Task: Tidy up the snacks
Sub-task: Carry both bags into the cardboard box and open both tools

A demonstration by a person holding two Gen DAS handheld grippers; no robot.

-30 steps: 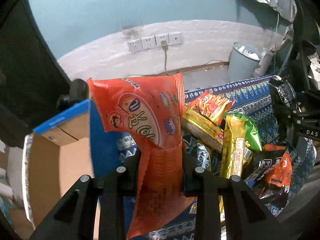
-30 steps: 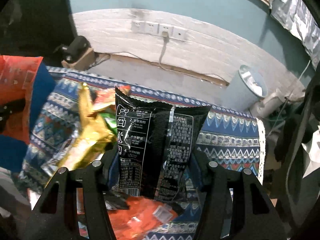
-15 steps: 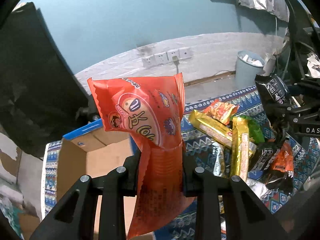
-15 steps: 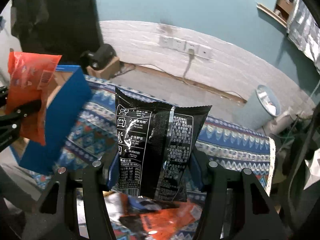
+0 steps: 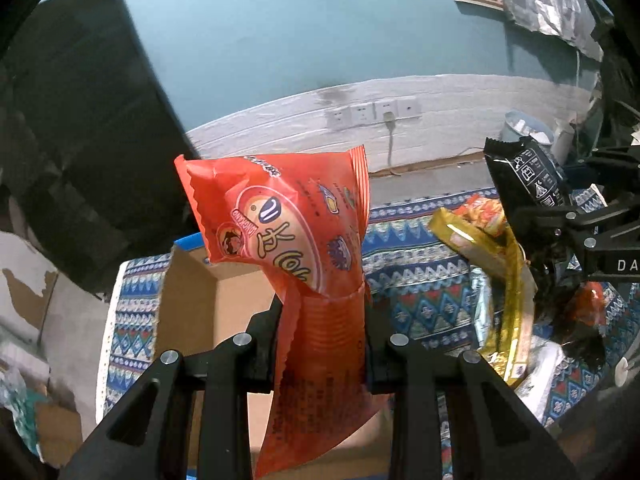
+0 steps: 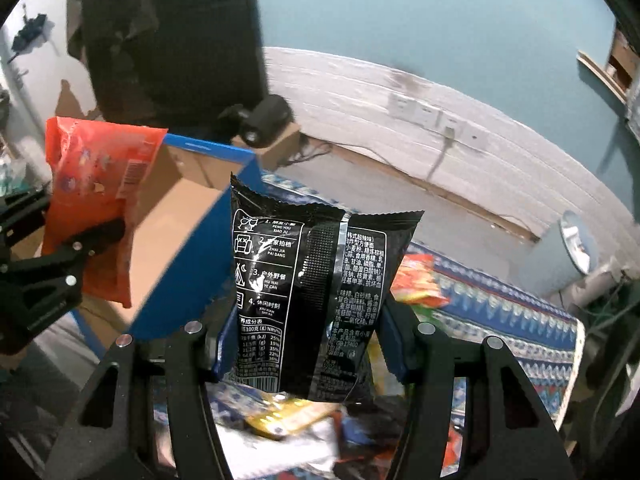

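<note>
Left gripper (image 5: 320, 332) is clamped on the orange bag (image 5: 288, 240), long axis upright, with the open box (image 5: 192, 312) just behind it, lower left of frame. Right gripper (image 6: 308, 332) grips the black bag (image 6: 312, 288); box (image 6: 188, 216) lies upper left, so the left hand's nearer.

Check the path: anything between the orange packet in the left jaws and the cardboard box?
Nothing visible. The orange packet, clamped in the left gripper, hangs over the open cardboard box; the bare interior shows below it. The right gripper with the black packet is off to the side.
</note>
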